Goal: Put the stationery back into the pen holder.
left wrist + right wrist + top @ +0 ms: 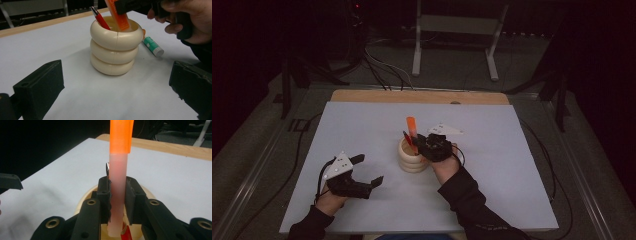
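Pen cup (114, 47), glue stick (153, 46) on table (362, 125)

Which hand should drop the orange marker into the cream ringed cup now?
Right. Its claw is already shut on the orange marker, held upright over the cream ringed cup. The left claw stands open and empty, off to the cup's side.

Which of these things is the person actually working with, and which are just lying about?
In use:
- orange marker, clamped in the right gripper
- cream ringed pen pot, which the marker is going into
- red pen, already standing in the pot

Lying about:
- green-and-white tube on the table behind the pot
- left gripper, open and off to the side
- metal stand beyond the table
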The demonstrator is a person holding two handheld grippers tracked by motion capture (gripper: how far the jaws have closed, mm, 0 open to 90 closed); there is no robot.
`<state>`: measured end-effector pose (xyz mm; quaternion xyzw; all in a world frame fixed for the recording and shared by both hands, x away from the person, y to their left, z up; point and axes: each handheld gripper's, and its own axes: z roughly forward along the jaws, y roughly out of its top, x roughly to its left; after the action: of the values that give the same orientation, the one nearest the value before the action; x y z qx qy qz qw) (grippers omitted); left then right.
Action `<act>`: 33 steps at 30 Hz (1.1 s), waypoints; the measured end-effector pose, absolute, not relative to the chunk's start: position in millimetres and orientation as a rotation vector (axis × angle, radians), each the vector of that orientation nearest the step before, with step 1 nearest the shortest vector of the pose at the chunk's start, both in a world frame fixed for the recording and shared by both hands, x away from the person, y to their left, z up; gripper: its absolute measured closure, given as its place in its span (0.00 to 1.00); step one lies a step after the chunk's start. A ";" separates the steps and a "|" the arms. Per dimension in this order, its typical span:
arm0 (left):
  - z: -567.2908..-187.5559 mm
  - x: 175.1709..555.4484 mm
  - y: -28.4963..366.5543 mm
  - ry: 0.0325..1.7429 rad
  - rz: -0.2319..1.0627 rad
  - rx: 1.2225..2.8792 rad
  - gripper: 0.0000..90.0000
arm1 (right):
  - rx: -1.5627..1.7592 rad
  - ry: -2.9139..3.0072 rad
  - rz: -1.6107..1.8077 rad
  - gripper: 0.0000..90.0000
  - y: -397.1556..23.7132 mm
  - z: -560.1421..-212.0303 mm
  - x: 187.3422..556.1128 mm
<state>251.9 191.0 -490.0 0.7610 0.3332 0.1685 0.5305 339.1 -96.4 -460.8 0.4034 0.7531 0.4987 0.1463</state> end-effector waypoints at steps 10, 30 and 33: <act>-489.7 251.8 191.4 0.794 0.405 1.817 0.00 | 1.223 2.229 1.373 0.83 -91.5 -469.5 342.6; -485.4 250.5 189.2 0.793 0.404 1.811 0.00 | 1.065 2.090 1.491 0.11 -133.2 -419.7 328.0; -481.2 249.8 187.5 0.802 0.401 1.804 0.00 | 1.052 2.078 1.499 0.07 -146.3 -416.9 322.7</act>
<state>249.8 187.5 -481.2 0.7572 0.3366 0.1682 0.5340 322.7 -146.3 -416.9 0.3733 0.7374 0.5318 0.1846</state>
